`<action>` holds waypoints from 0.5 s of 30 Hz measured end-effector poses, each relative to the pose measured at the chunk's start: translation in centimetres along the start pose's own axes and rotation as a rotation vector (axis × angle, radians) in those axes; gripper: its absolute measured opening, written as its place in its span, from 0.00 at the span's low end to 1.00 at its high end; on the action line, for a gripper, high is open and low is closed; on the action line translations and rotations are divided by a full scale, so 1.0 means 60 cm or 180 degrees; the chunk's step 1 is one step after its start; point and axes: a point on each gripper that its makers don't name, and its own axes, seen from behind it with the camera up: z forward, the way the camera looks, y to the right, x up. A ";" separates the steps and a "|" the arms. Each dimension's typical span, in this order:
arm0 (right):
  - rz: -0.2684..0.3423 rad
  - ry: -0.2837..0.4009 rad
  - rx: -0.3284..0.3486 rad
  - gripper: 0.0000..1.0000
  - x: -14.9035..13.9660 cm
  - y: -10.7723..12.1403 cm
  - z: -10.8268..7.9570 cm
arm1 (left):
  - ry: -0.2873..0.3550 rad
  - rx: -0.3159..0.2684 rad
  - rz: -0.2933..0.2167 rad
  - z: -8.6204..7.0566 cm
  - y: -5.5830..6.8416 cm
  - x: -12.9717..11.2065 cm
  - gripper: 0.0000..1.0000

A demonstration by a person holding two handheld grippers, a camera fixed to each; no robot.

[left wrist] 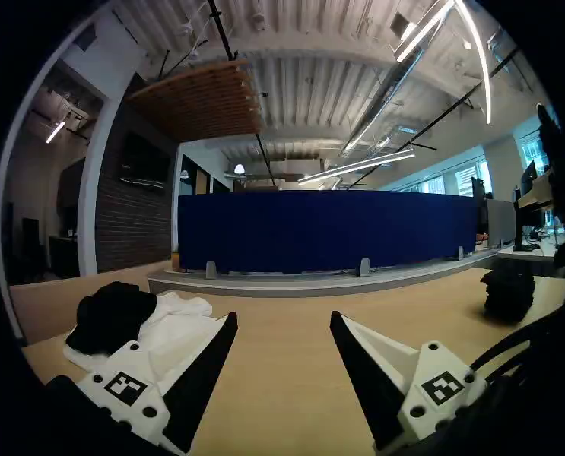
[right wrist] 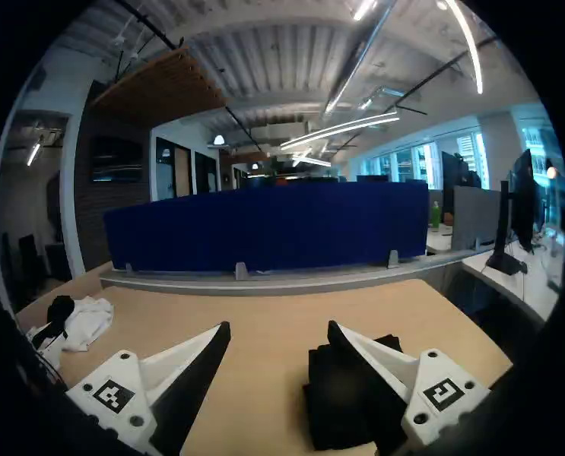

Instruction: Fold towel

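Observation:
In the left gripper view my left gripper (left wrist: 284, 321) stands open over bare tabletop. A heap of black and white cloth (left wrist: 141, 323) lies just ahead of its left finger. A folded black towel stack (left wrist: 509, 290) sits farther off at the right. In the right gripper view my right gripper (right wrist: 278, 329) is open too, low over the wooden table (right wrist: 267, 311). The folded black towel stack (right wrist: 339, 391) lies beneath and beside its right finger. The black and white cloth heap (right wrist: 73, 323) rests at the table's far left.
A blue divider panel (left wrist: 320, 228) on a grey rail runs along the table's back edge. Desks with monitors (right wrist: 522, 205) stand to the right beyond the table. Black cables (left wrist: 522, 338) hang near the left gripper's right side.

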 end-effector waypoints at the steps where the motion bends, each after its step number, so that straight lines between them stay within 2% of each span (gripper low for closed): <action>1: 0.0000 0.0009 0.0011 1.00 0.002 -0.002 0.001 | 0.0005 0.0004 -0.0007 0.000 -0.001 -0.002 0.90; 9: -0.0011 0.0076 0.0027 0.99 0.020 -0.005 0.005 | -0.0019 0.0026 -0.0053 0.005 -0.010 -0.020 0.90; 15: -0.0020 0.0109 0.0020 0.99 0.032 -0.004 0.003 | -0.0096 0.0013 -0.0036 0.010 -0.006 -0.033 0.90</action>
